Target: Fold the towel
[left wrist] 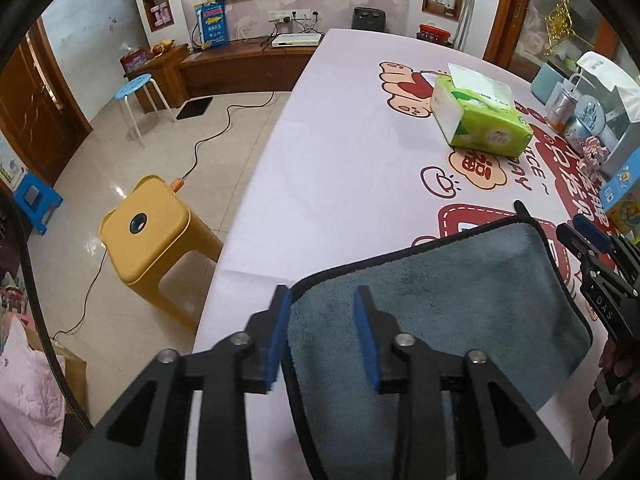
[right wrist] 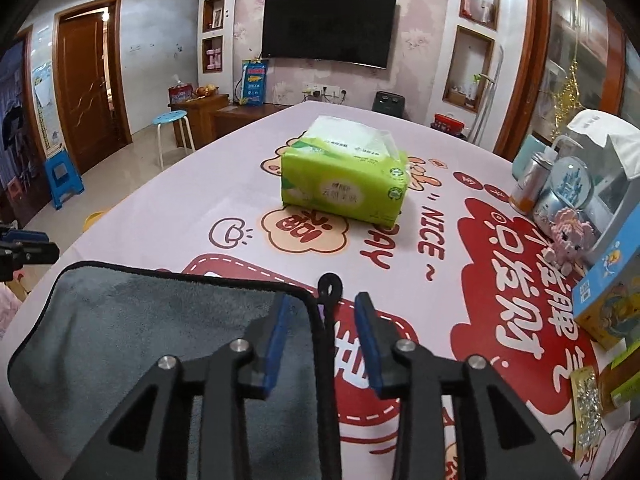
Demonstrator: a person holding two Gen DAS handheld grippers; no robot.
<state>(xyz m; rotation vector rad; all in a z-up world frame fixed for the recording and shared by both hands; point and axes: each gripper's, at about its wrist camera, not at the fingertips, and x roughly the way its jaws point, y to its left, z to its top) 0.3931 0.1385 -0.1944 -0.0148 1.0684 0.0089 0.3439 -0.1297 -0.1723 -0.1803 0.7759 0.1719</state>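
Beneath both claws lies the grey towel [left wrist: 440, 292], flat on the table [left wrist: 340, 168]. Left claw [left wrist: 322, 332] and right claw [right wrist: 322, 340] gape wide over its side edges, holding nothing. Any folding done cannot be told; a grasp comes next.

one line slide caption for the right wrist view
Open right gripper straddling the right edge of the grey black-trimmed towel, green tissue pack beyond.

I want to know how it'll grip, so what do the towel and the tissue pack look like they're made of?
Towel: looks like plush grey microfibre, with a fuzzy matte nap and a stitched black edge. Tissue pack: seems thin glossy green plastic film, shiny and creased, with white tissue showing on top.
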